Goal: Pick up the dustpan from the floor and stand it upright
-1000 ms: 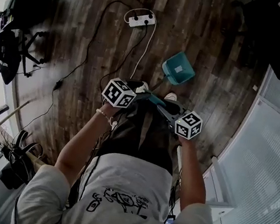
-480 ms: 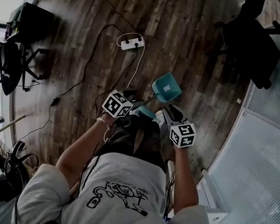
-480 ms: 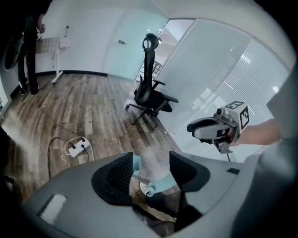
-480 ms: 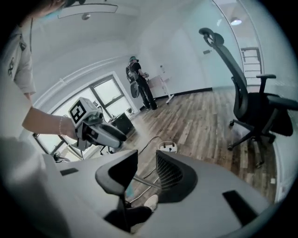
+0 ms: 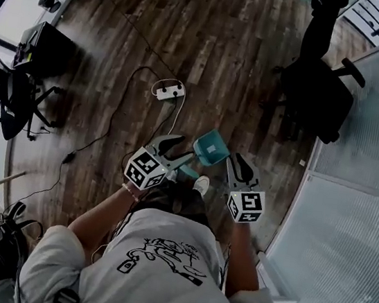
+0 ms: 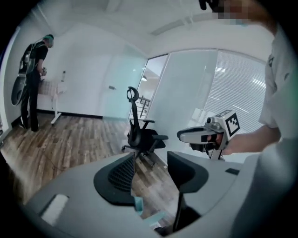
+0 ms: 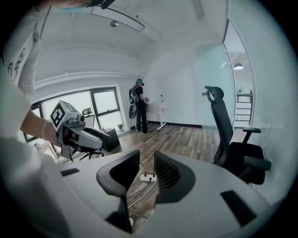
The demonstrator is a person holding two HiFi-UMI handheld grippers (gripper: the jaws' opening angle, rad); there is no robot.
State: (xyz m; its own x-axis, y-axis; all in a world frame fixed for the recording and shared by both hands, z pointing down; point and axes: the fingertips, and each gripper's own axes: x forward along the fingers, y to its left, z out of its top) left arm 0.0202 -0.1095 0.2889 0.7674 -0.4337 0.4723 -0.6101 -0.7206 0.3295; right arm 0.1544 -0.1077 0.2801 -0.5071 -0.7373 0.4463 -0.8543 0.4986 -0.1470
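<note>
the person stands over the wood-plank surface [image 5: 246, 50] with both tools held out in front. the teal dustpan [image 5: 211, 147] is just ahead of the shoes, between the two grippers. its scoop points away from the person and its handle [image 5: 188, 171] runs back toward the left gripper [image 5: 176, 143].

in the left gripper view a bit of teal sits low between the jaws, down near their root, so i judge them clenched on the handle rather than hanging loose. whether the scoop is touching the surface or raised off it i cannot say from above. the right gripper [image 5: 236, 161] is just beside the scoop on the other side. its jaws are released with nothing in them, and only planks and a white power strip [image 5: 169, 90] show through the gap.

the dustpan looks like thin moulded plastic, so it should be light and stiff, and probably a bit slick. a hold low on the handle leaves the scoop free to swing. to stand it up i would keep the grip on the handle, close to where it meets the scoop, and let the free gripper steady the scoop's rim. a black office chair [image 5: 316, 95] stands well apart, out of the way.
</note>
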